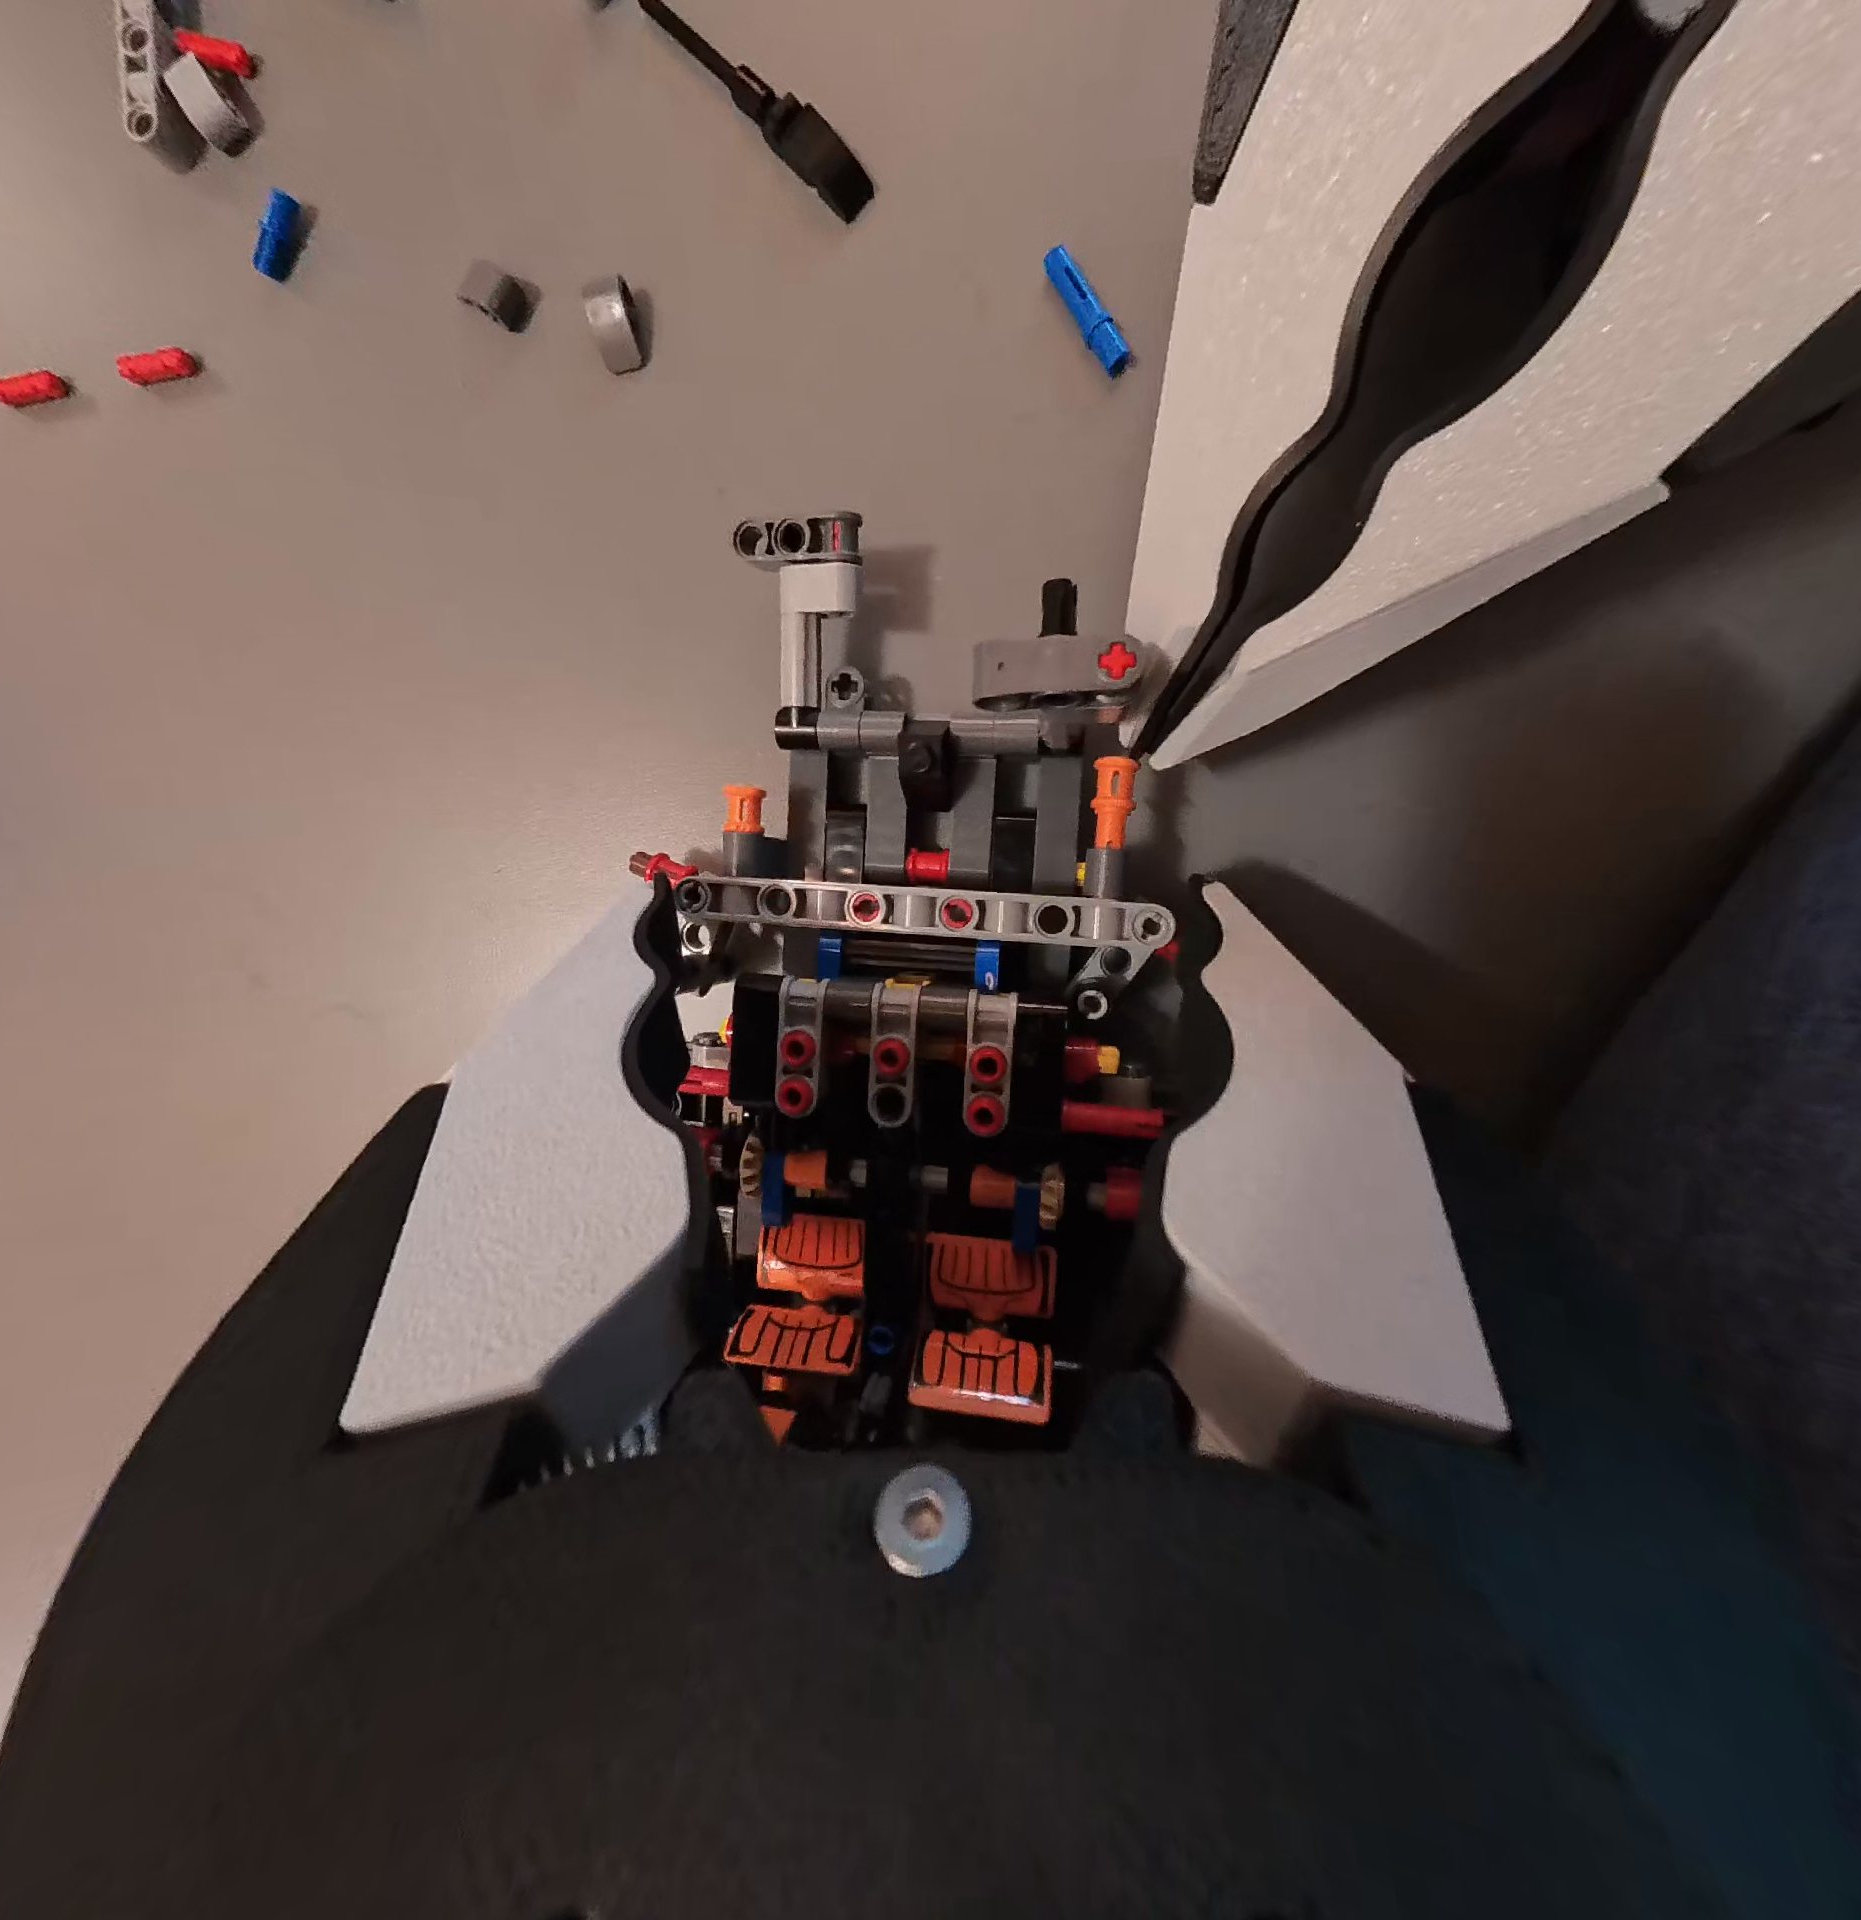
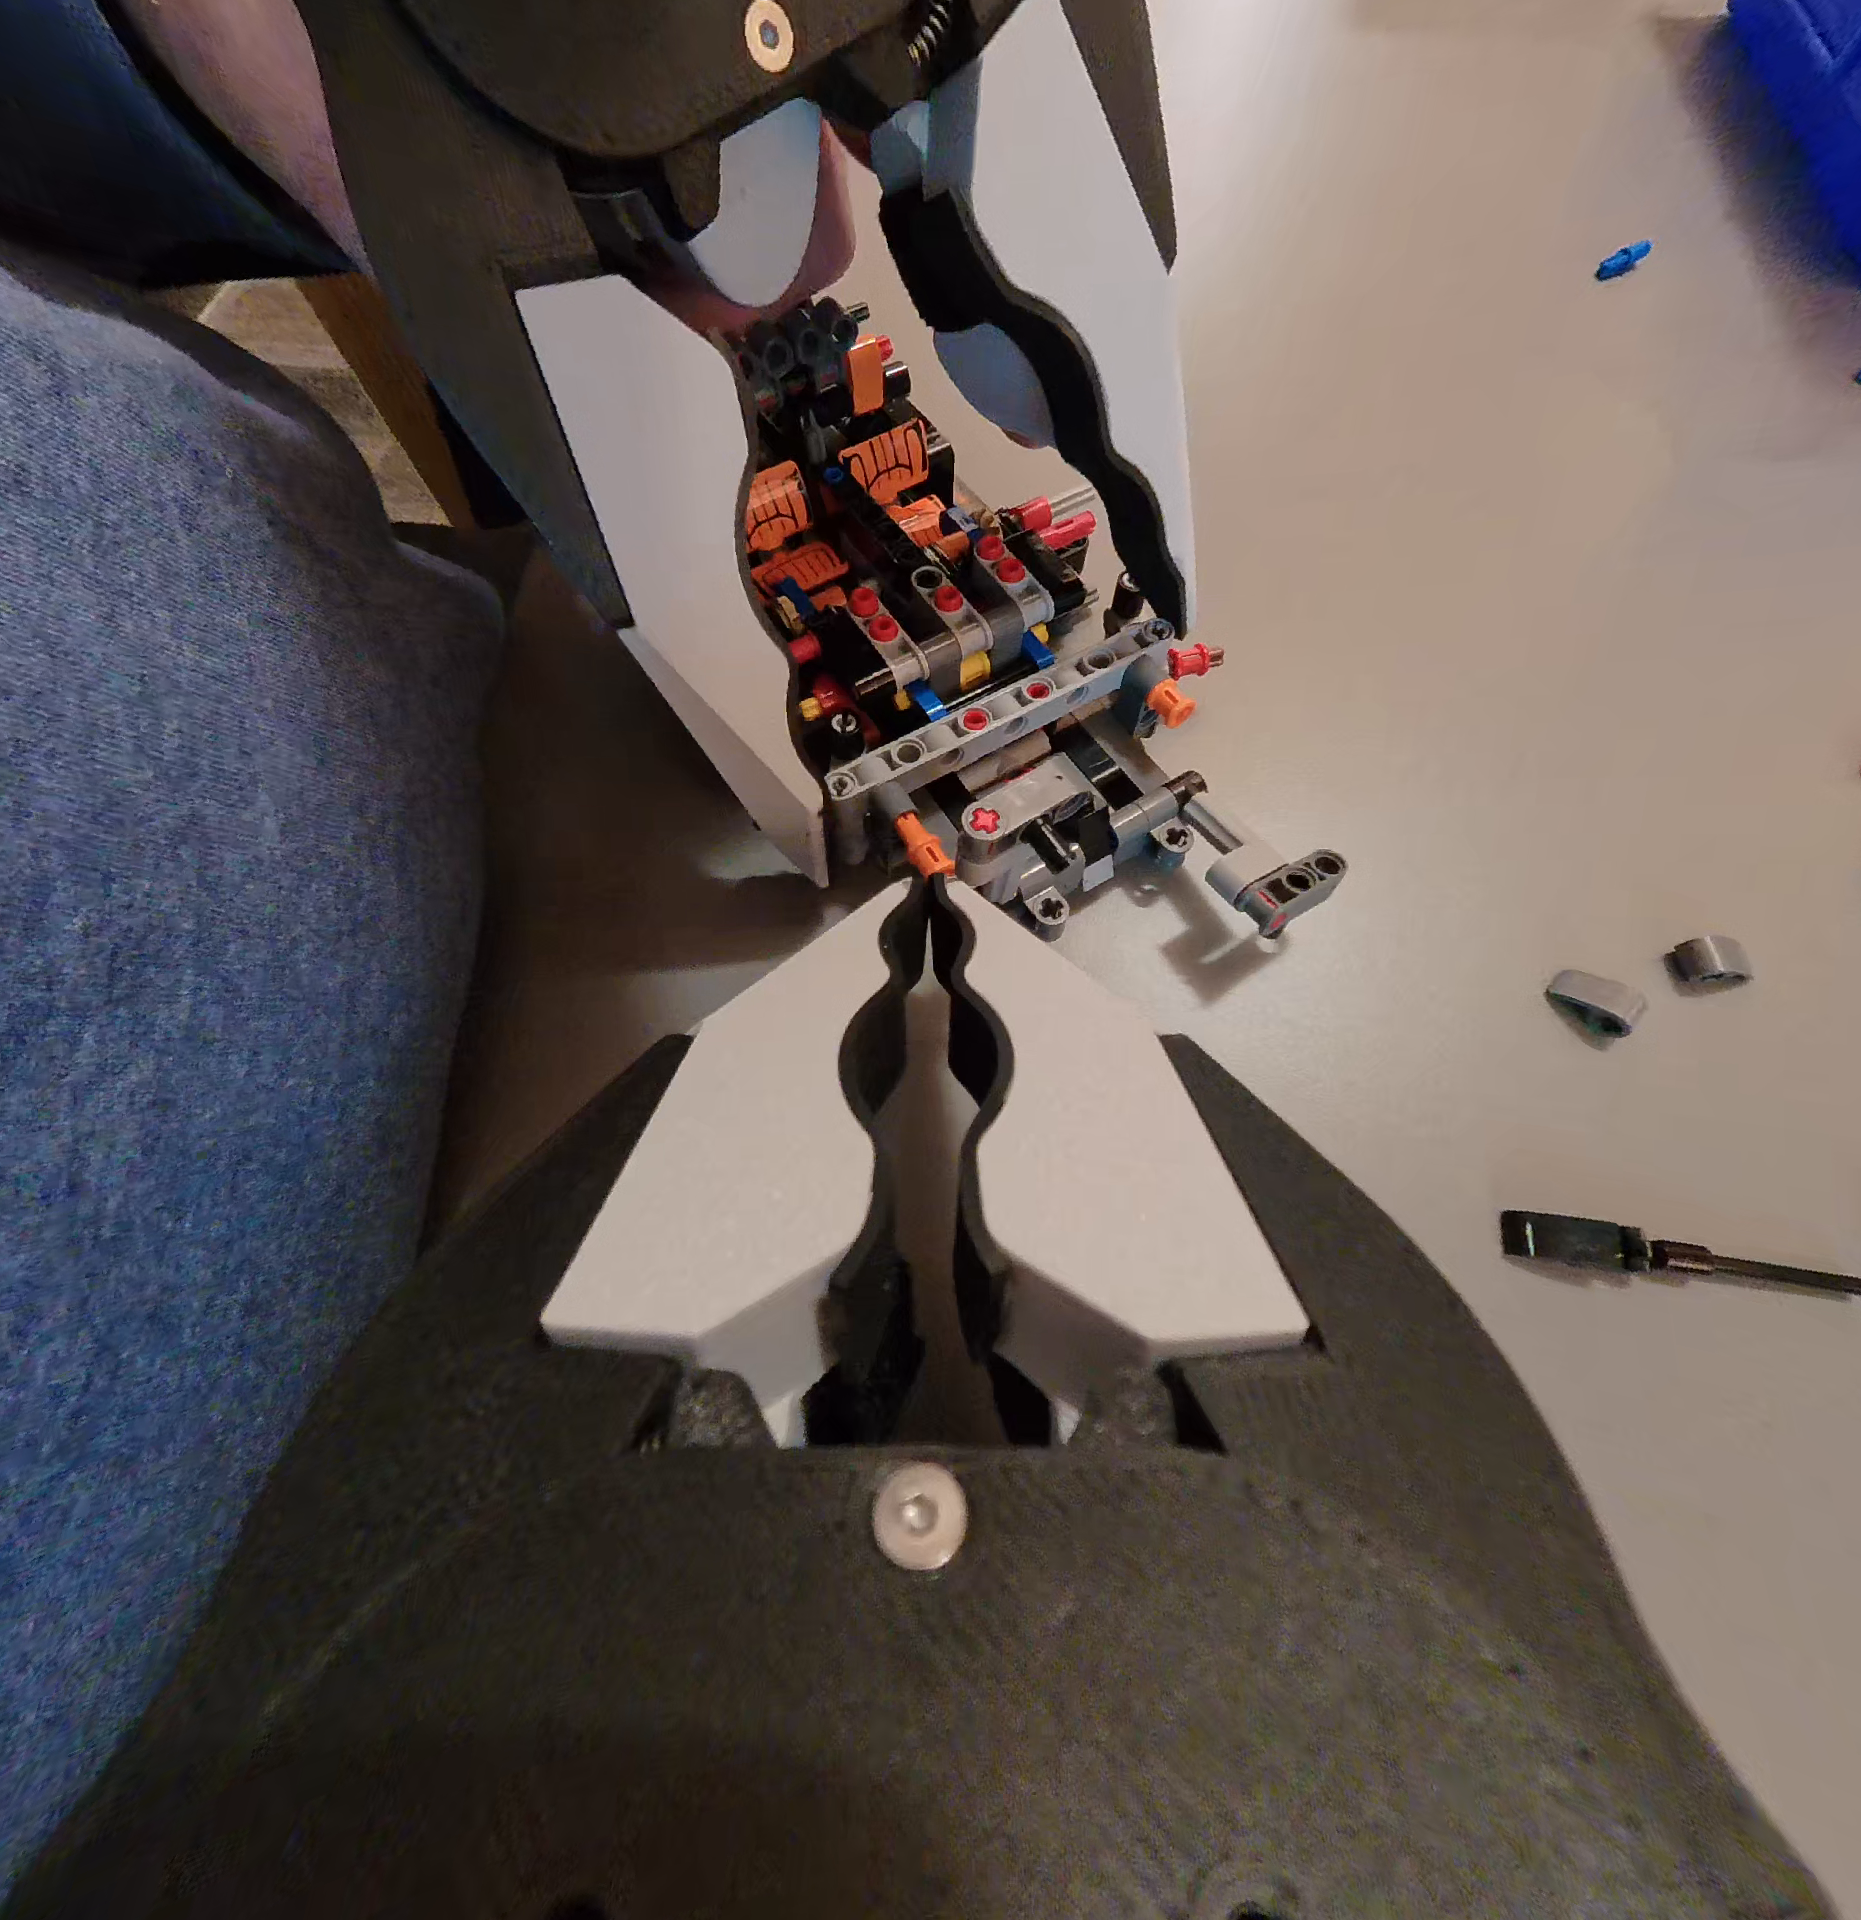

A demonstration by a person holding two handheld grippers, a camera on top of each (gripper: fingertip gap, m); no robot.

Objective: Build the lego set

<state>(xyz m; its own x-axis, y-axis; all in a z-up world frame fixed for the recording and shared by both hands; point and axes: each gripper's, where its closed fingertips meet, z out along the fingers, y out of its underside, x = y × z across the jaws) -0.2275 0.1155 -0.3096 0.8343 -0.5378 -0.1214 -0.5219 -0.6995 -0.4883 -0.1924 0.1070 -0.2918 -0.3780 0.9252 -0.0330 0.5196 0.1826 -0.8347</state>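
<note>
The lego model, a black and grey Technic frame with orange seats and red pins, is clamped between the fingers of my left gripper. It rests on the pale table. An orange pin stands out of its front right corner. My right gripper comes in from the upper right, jaws shut, tips against that pin's head. In the right wrist view my right gripper meets the orange pin, and the left gripper holds the model from above.
Loose parts lie on the table: blue pins, red pins, grey pieces and a black axle piece. A blue bin stands far right. A person's blue clothing fills the left. One gripper's finger ends stand about 4 cm off the other's. Both grippers' tips are roughly 15 cm from the black axle piece. Look for it in the right wrist view too.
</note>
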